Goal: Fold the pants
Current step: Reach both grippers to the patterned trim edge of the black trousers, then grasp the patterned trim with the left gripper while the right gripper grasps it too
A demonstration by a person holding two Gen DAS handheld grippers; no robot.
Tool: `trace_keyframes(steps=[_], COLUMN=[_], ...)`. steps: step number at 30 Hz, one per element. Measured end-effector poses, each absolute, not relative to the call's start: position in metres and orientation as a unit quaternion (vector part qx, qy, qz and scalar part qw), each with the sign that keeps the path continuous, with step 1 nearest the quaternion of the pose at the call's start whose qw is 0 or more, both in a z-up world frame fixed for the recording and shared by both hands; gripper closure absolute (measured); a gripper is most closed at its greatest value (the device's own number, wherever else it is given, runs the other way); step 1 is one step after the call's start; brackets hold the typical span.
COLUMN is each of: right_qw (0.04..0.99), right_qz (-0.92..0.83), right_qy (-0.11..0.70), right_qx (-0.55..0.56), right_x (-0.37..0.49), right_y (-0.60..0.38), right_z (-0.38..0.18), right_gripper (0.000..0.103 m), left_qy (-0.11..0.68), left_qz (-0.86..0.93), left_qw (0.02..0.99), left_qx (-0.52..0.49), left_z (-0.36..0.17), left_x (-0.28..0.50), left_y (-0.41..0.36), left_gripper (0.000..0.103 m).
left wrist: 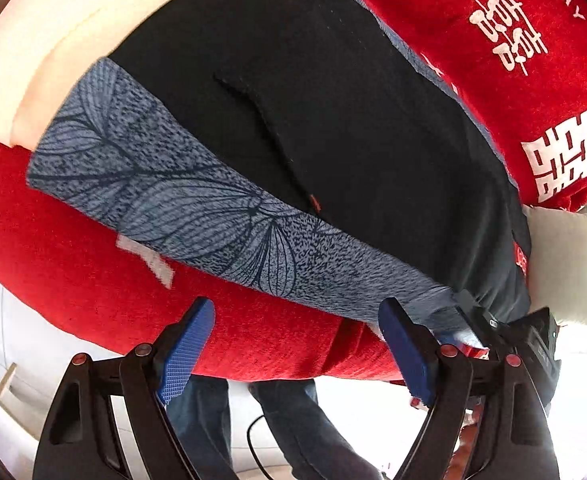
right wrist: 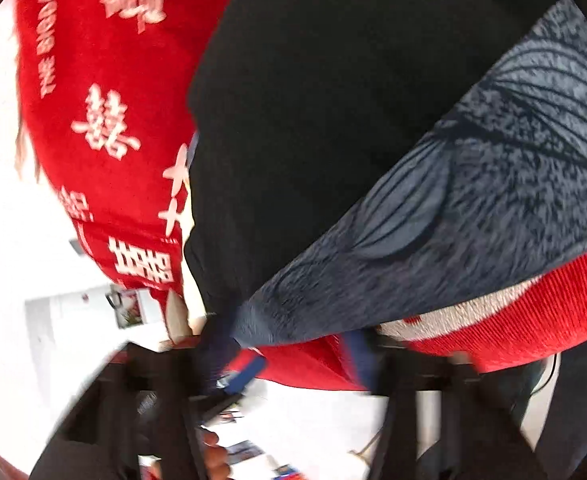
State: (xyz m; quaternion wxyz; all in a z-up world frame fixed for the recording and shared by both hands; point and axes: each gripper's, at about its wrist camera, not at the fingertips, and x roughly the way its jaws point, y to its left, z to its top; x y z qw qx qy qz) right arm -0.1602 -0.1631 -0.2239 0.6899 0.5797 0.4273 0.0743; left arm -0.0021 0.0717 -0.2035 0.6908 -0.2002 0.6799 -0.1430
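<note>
Lying on red cloth, black pants, left tool gaping

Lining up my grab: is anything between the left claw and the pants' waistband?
Nothing visible. The left claw hangs open over bare red blanket, just short of the patterned waistband of the pants.

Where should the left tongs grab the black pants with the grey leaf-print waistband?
Probably the grey leaf-print waistband of the black pants, coming from the near table edge. It lies flat across the red printed cloth, directly ahead of the open left tongs, offering a thick exposed hem.
</note>
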Motion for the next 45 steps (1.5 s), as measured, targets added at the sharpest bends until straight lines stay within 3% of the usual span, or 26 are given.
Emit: trace_keyframes(steps=[5,7,13,15,16,18,19,22,24,29,30,31,32,40,45], right_qw=[0.716,0.717,0.720,0.717,0.716,0.711,0.708,0.705,0.698,0.640,0.629,0.618,0.611,0.716,0.748], right_qz=[0.115,0.128,0.137,0.137,0.132,0.118,0.107,0.071,0.057,0.062,0.054,0.039,0.015,0.024,0.055], right_qy=[0.406,0.396,0.400,0.408,0.412,0.419,0.421,0.417,0.403,0.335,0.321,0.309,0.302,0.376,0.411], right_qx=[0.557,0.559,0.550,0.548,0.548,0.553,0.557,0.569,0.589,0.688,0.706,0.722,0.731,0.587,0.518], right_x=[-0.150,-0.149,-0.148,-0.146,-0.147,-0.154,-0.157,-0.171,-0.180,-0.196,-0.198,-0.201,-0.204,-0.151,-0.074], right_y=[-0.164,-0.165,-0.165,-0.162,-0.163,-0.168,-0.172,-0.186,-0.196,-0.216,-0.219,-0.223,-0.227,-0.241,-0.268], right_z=[-0.179,-0.167,-0.167,-0.175,-0.180,-0.194,-0.202,-0.221,-0.231,-0.252,-0.253,-0.254,-0.252,-0.143,-0.092], right_gripper=[0.082,0.082,0.082,0.079,0.079,0.078,0.071,0.049,0.041,0.041,0.054,0.086,0.096,0.095,0.095], left_qy=[0.666,0.658,0.637,0.630,0.633,0.634,0.636,0.642,0.646,0.653,0.655,0.657,0.658,0.641,0.615], left_qz=[-0.142,-0.134,-0.110,-0.099,-0.098,-0.106,-0.108,-0.123,-0.131,-0.147,-0.148,-0.148,-0.149,-0.165,-0.168], left_qw=[0.668,0.662,0.674,0.680,0.679,0.676,0.676,0.680,0.682,0.680,0.679,0.679,0.678,0.699,0.718], left_qx=[-0.300,-0.333,-0.358,-0.362,-0.359,-0.360,-0.356,-0.332,-0.318,-0.299,-0.296,-0.294,-0.294,-0.270,-0.280], left_z=[-0.203,-0.202,-0.200,-0.199,-0.200,-0.207,-0.208,-0.202,-0.198,-0.194,-0.193,-0.191,-0.190,-0.143,-0.114], left_x=[0.011,0.018,0.041,0.050,0.055,0.056,0.057,0.057,0.058,0.061,0.063,0.065,0.064,0.084,0.130], left_y=[0.079,0.081,0.088,0.091,0.092,0.094,0.096,0.097,0.095,0.095,0.095,0.095,0.098,0.090,0.073], left_gripper=[0.018,0.013,0.013,0.031,0.046,0.054,0.060,0.062,0.062,0.062,0.064,0.070,0.070,0.074,0.074])
